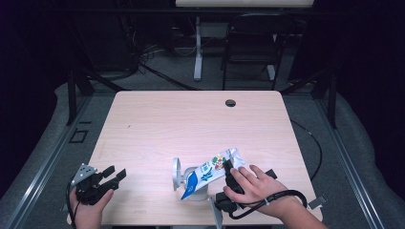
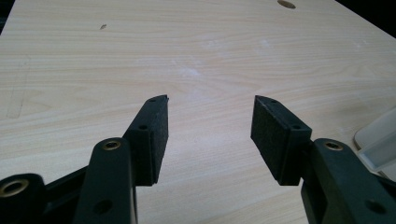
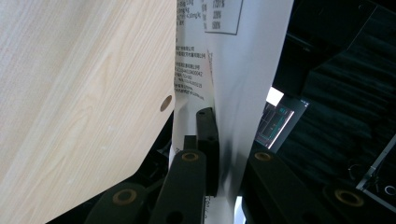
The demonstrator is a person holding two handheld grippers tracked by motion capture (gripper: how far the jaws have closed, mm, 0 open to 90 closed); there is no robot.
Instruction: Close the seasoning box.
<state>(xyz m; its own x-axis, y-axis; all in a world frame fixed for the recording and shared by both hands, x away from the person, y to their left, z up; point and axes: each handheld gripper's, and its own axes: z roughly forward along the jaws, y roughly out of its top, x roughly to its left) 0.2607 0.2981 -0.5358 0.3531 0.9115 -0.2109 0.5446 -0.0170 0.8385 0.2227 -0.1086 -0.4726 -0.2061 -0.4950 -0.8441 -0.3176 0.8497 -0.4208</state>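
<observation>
Near the surface's front edge, the right hand-held gripper clamps a blue-and-white pouch, tilted; its gripper view shows small print. The left hand-held gripper gapes empty.

Pouch in right tongs: white w/ blue band at low end, blue lettering, small red/green/orange picture near the tongs. Its back, seen past the jaws: plain white w/ black small print. Holder under pouch, left of right tongs: white. Both tongs black; left tongs w/ grey plate, brass-coloured rivets, matt black pads. Table: pale wood grain, dark round hole far from both tongs.
</observation>
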